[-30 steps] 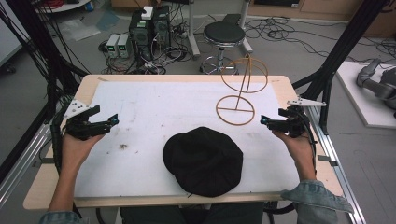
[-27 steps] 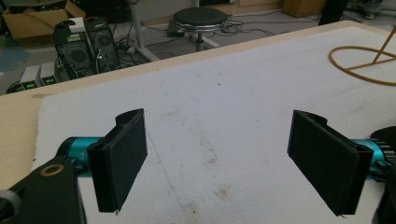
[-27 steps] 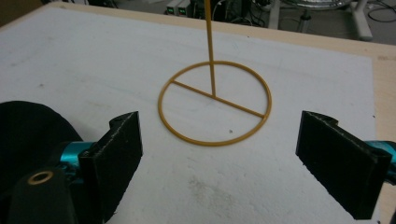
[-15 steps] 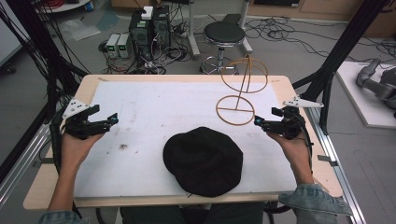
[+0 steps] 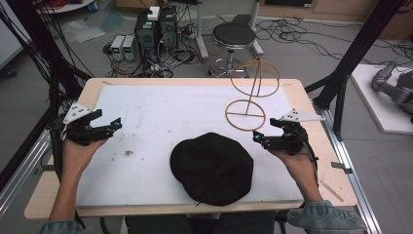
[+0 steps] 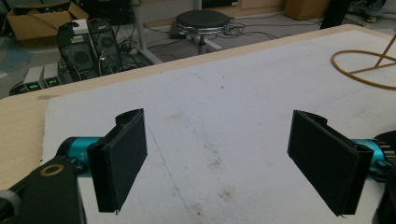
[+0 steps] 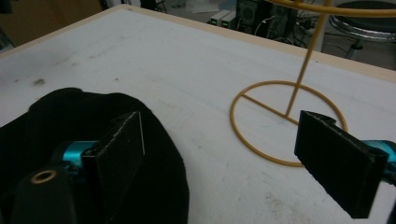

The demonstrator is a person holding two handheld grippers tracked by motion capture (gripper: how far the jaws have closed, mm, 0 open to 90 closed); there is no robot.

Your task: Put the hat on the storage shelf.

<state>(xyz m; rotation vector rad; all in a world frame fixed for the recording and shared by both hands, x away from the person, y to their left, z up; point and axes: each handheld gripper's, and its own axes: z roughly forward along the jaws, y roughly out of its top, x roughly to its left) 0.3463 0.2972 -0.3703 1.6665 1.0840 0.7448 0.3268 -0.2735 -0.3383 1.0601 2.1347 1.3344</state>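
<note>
A black hat (image 5: 213,167) lies flat on the white mat near the table's front edge, also in the right gripper view (image 7: 70,135). A yellow wire stand (image 5: 249,97) with a round base ring and a round top ring stands behind it to the right; its base ring (image 7: 280,121) lies ahead of my right jaws. My right gripper (image 5: 259,138) is open just right of the hat, low over the mat, nothing between its jaws. My left gripper (image 5: 116,126) is open at the mat's left side, well clear of the hat. Its jaws (image 6: 224,163) frame bare mat.
The white mat (image 5: 160,117) covers a wooden table (image 5: 311,105) and carries a few dark stains (image 5: 128,153). Behind the table stand a black stool (image 5: 234,36) and computer boxes with cables (image 5: 153,29). Black frame posts (image 5: 358,53) flank the table.
My right gripper has moved left and toward the front, from beside the stand's base toward the hat's right edge. The left gripper has barely moved.
</note>
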